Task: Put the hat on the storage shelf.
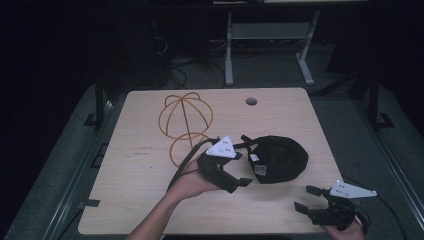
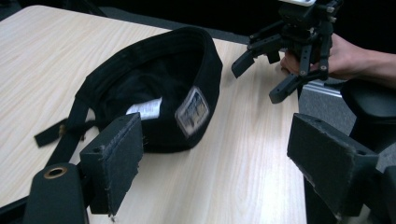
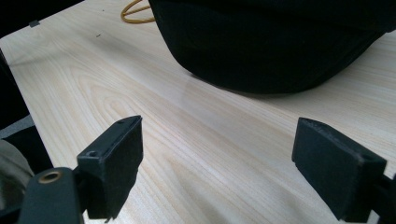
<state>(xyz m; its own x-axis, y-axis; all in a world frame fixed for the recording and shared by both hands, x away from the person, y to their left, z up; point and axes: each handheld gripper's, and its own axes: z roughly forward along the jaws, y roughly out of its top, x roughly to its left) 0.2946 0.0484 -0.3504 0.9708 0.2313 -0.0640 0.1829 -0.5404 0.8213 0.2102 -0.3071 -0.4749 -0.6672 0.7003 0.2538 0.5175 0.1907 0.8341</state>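
Facing the cap (image 2: 154, 93), your left gripper (image 1: 235, 172) has its fingers (image 2: 114, 158) spread wide and empty, with the cap's open underside and its two sewn labels just beyond them. Your right gripper (image 1: 312, 197) hovers at the near right corner of the tabletop (image 1: 145, 170); its fingers (image 3: 112, 165) are likewise apart and hold nothing, and the cap's dark side fills the space ahead of them in the right gripper view.

The cap lies upside down at the centre right of the tabletop, crown against the wood, a back strap trailing off one end. Judge it light and soft: the fabric will fold and sag under a pinch, and only the edge band and brim are likely to keep any shape. Take hold on the rim, one finger inside and one outside, at the side nearest the left gripper; a second hold on the opposite rim would keep the opening spread. The cloth should not slip much against the finger pads, and nothing about it looks fragile. Avoid the loose strap, which would lift without carrying the cap.

A wire frame (image 1: 185, 122) of yellow hoops stands behind the left gripper, well apart from the right one and just beside the cap's far-left side. It looks light and easily tipped. Between each gripper and the cap, nothing stands in the way.
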